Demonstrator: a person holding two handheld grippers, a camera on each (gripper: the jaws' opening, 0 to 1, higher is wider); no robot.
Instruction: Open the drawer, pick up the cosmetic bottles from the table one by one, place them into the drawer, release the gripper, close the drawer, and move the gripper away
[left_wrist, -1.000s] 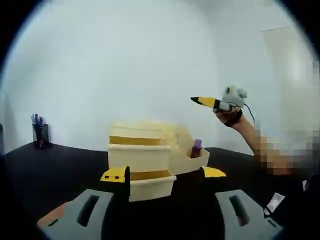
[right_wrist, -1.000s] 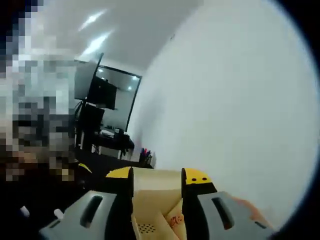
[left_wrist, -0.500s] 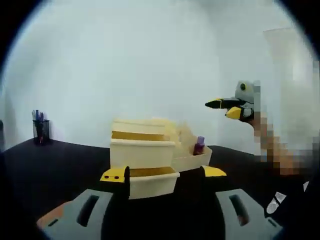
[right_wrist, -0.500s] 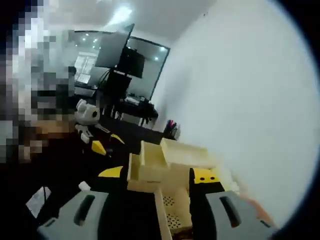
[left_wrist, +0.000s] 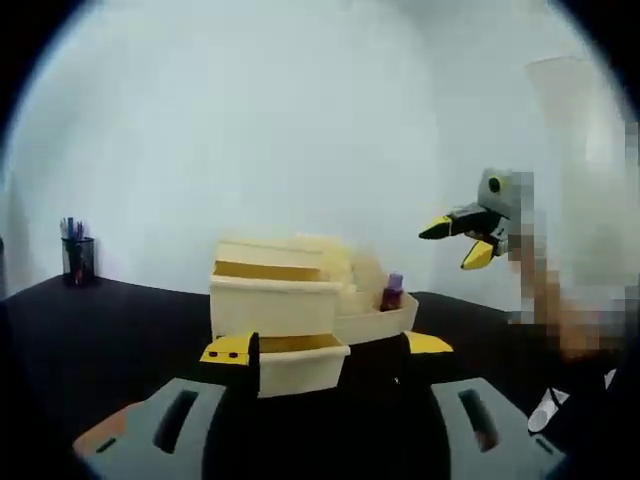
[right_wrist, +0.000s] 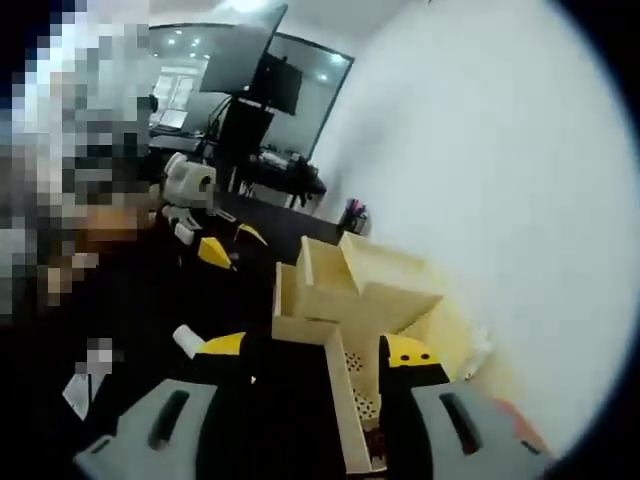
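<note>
While the cream drawer unit (left_wrist: 285, 305) is sitting on the dark tabletop (left_wrist: 110, 330) with drawers already pulled forward, the left claw (left_wrist: 325, 350) is waiting low just in front of it, its yellow-tipped jaws spread wide and gripping nothing, probably so that it is lined up with the bottom drawer (left_wrist: 300, 362) for the pushing-in to come. Right of the drawer unit, a tray-like drawer (left_wrist: 375, 322) is jutting out, and a small purple cosmetic bottle (left_wrist: 391, 293) is standing upright inside it, which suggests at least one placing is done; whether more bottles are lying on the tabletop I cannot tell. Further right of the drawer unit and well above it, the right claw (left_wrist: 462, 240) is hanging in the air in a person's hand, jaws parted and empty, seemingly kept clear of the open drawers. From the right gripper view, that same right claw (right_wrist: 315, 352) is looking down over the drawer unit (right_wrist: 345, 290), whose perforated open drawer (right_wrist: 360, 395) is running between its wide jaws, while the left claw (right_wrist: 225, 245) is showing just beyond the unit's front. A pen holder (left_wrist: 78, 258) is standing far left of the drawer unit, near the wall.
</note>
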